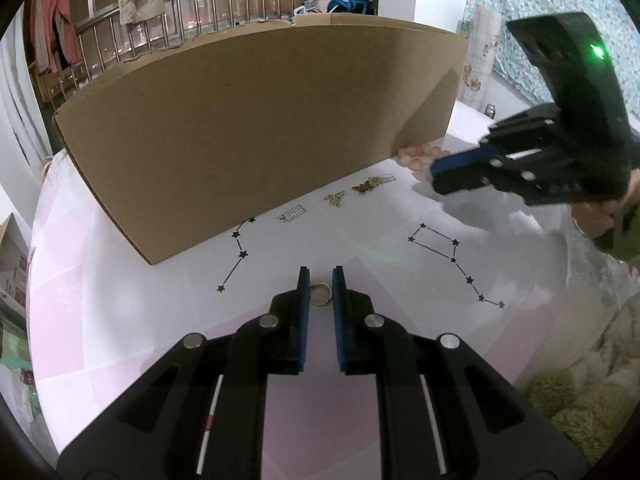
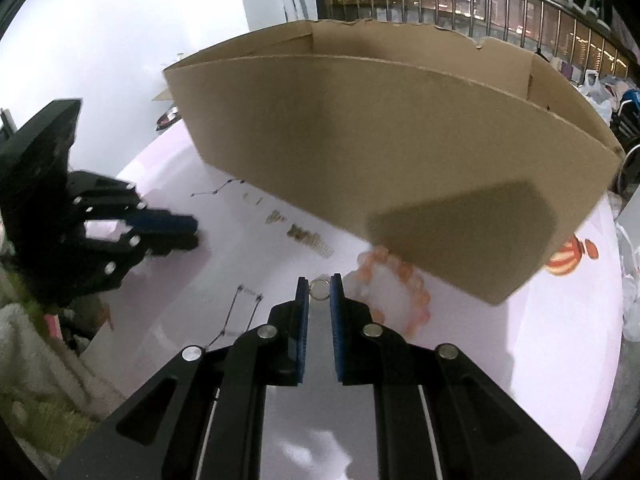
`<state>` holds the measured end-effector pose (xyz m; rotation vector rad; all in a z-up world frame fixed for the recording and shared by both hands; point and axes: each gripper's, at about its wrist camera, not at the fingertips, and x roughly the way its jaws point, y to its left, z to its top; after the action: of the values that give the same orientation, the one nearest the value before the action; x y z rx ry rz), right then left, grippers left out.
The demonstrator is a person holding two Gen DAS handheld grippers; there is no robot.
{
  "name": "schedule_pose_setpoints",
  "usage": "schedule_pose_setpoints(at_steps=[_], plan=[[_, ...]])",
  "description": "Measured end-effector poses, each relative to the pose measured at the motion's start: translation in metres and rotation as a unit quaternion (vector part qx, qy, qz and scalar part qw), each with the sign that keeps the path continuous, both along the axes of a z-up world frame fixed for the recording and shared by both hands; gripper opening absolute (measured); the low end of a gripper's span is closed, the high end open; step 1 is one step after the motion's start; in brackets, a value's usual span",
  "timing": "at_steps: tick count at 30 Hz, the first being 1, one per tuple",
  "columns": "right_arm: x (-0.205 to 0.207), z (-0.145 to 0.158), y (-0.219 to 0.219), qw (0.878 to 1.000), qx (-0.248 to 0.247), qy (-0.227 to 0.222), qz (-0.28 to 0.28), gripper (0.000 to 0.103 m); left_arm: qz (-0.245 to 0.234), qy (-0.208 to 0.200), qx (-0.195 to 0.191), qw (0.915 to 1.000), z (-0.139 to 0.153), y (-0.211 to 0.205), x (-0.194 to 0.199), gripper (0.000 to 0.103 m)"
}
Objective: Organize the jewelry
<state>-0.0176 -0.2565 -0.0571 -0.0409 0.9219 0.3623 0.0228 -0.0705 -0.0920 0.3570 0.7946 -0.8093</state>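
1. The left gripper is pinched narrowly on a small gold metal ring held between its blue pads.
2. The right gripper grips a small silver ring; the pink bead bracelet lies just right of its tips, by the brown cardboard box.

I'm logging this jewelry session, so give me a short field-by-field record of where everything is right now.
left gripper: shut on a gold ring
right gripper: shut on a small silver ring
cardboard box: open-topped, standing on the table
metal charms: in a row along the box's near wall
pink bead bracelet: on the table by the box corner
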Motion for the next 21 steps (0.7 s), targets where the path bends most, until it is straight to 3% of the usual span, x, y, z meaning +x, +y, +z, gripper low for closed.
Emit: schedule_pose_setpoints(at_steps=[21], plan=[[-0.0051, -0.0051, 0.0103, 0.998, -0.044, -0.01, 0.032, 0.018, 0.001, -0.001, 0.0, 1.0, 0.0001, 0.0002, 0.0012, 0.01]])
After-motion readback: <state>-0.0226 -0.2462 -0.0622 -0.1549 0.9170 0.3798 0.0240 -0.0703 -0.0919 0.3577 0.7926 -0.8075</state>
